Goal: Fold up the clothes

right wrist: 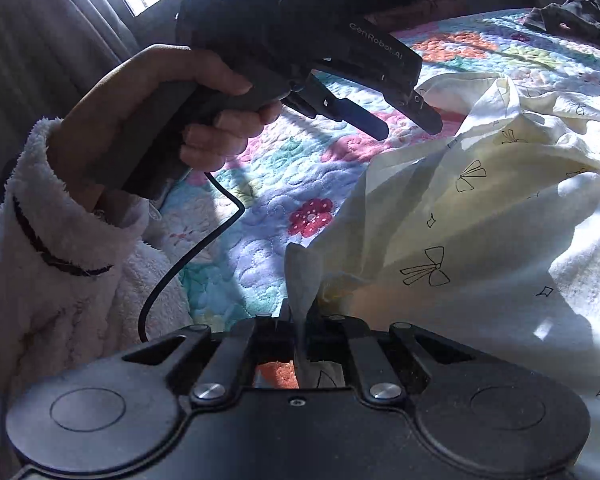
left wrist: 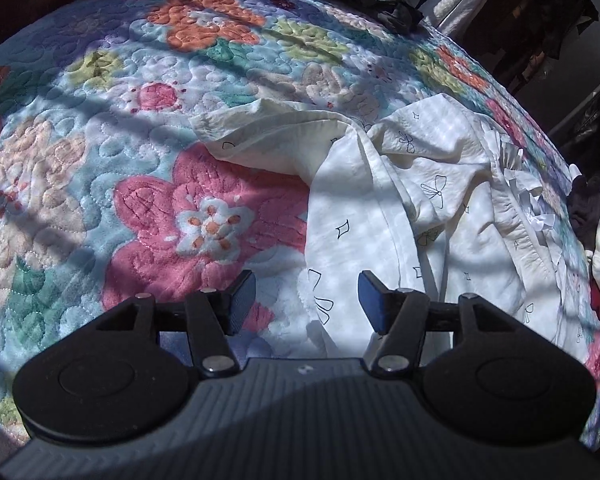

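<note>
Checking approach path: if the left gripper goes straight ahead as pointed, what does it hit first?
Probably the white garment: the open left gripper points at its near edge on the quilt. Depth is unclear.

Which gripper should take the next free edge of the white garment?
Probably left: the left gripper is open above the white garment, holding nothing. The right gripper is shut on a corner of it.

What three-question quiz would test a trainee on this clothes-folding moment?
1. True or false: the left tongs grip the white garment.
2. Which tongs pinch a cloth corner? A) left B) right C) neither
3. What does the garment lie on?

Key:
1. False; they are open above the quilt.
2. B; the right tongs are shut on a garment corner.
3. A floral quilt.
</note>
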A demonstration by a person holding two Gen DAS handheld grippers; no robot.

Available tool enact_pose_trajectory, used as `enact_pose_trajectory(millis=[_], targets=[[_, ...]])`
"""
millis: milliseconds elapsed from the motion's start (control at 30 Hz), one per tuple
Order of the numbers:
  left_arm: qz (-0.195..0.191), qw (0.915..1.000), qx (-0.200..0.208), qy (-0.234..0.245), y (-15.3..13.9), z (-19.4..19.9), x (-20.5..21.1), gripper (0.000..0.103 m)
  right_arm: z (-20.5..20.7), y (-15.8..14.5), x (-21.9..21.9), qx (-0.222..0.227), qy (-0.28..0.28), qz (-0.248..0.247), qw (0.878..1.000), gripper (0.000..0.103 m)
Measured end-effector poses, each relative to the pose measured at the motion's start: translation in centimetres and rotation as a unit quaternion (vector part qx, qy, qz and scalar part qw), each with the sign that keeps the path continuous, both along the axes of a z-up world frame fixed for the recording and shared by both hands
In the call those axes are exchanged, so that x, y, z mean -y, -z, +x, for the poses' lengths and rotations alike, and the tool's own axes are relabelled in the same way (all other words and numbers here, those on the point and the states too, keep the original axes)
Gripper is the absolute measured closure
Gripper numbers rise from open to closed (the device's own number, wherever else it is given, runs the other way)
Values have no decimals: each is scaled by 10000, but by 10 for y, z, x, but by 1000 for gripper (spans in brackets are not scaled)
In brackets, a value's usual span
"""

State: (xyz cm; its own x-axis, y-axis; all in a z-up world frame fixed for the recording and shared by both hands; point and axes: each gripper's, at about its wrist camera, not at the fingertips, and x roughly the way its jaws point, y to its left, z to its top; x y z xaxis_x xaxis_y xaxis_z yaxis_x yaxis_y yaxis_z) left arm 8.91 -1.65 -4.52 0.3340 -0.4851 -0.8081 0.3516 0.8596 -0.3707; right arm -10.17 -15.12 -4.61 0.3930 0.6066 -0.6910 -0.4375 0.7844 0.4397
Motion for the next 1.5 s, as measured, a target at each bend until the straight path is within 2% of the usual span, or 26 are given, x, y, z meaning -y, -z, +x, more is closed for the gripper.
enact_pose_trajectory(millis=[67, 133, 167, 200, 267, 367, 467, 500, 600, 700, 767, 933, 1000, 1067, 1133, 1200, 1233, 1267, 1300, 1367, 1433, 1467, 1500], targets=[[98, 9999, -44, -3, 5, 4, -1, 46, 4, 15, -5, -328, -109, -75, 9994, 95], [211, 9997, -74, -3, 9, 8, 0, 46, 5, 21, 0, -549, -25, -173, 9983, 88], [255, 9996, -76, -11, 10, 11, 0, 46, 5, 20, 4, -608, 34, -182, 9980, 84], [258, 9996, -85, -29, 10, 14, -1, 46, 6, 14, 11, -609, 91, -166, 9980, 71], [195, 9997, -102, -84, 5, 21, -4, 46, 8, -6, 28, -488, 205, -160, 9985, 59], [116, 9995, -101, -265, -8, 33, -9, 46, 17, -54, 62, -7, 363, -147, 9992, 56], [18, 9986, -14, -528, -26, 51, -12, 46, 47, -98, 89, 295, 560, -243, 9977, 53], [17, 9986, -44, -532, -30, 60, -10, 46, 58, -109, 94, 349, 548, -396, 9971, 53], [102, 9991, -55, -400, -36, 81, 0, 43, 98, -125, 95, 505, 386, -1357, 9887, 49], [405, 9986, 42, -347, -27, 99, 11, 34, 140, -116, 100, 582, 176, -2163, 9744, 48], [570, 9975, -8, -427, -12, 110, 14, 34, 166, -100, 112, 553, 180, -2396, 9691, 48], [439, 9967, -445, -522, 35, 129, 14, 34, 212, -53, 136, 591, 405, -2596, 9630, 48], [546, 9975, -312, -320, 40, 129, 21, 32, 225, -36, 140, 538, 471, -2648, 9616, 48], [559, 9982, -151, -168, 39, 128, 27, 22, 236, -21, 143, 492, 497, -2695, 9605, 48], [436, 9986, -126, -257, 40, 130, 30, 17, 243, -12, 143, 491, 400, -2774, 9587, 47], [406, 9989, 10, -250, 41, 129, 35, 16, 248, -4, 139, 605, 165, -3055, 9501, 45], [451, 9987, 181, -134, 41, 127, 39, 20, 250, 1, 136, 664, 49, -3196, 9452, 44], [542, 9979, 348, 39, 40, 124, 44, 40, 253, 5, 134, 719, -60, -3328, 9402, 38], [724, 9958, 539, 175, 39, 120, 52, 49, 255, 11, 132, 775, -164, -3428, 9361, 33], [956, 9923, 740, 264, 37, 116, 64, 66, 260, 20, 134, 766, -116, -3412, 9368, 33], [876, 9923, 785, 381, 34, 113, 69, 90, 266, 26, 141, 705, 62, -3233, 9437, 39], [924, 9910, 845, 475, 31, 112, 72, 96, 268, 24, 146, 659, 202, -2999, 9515, 66], [1017, 9886, 939, 591, 27, 111, 76, 96, 270, 21, 151, 619, 324, -2767, 9584, 99]])
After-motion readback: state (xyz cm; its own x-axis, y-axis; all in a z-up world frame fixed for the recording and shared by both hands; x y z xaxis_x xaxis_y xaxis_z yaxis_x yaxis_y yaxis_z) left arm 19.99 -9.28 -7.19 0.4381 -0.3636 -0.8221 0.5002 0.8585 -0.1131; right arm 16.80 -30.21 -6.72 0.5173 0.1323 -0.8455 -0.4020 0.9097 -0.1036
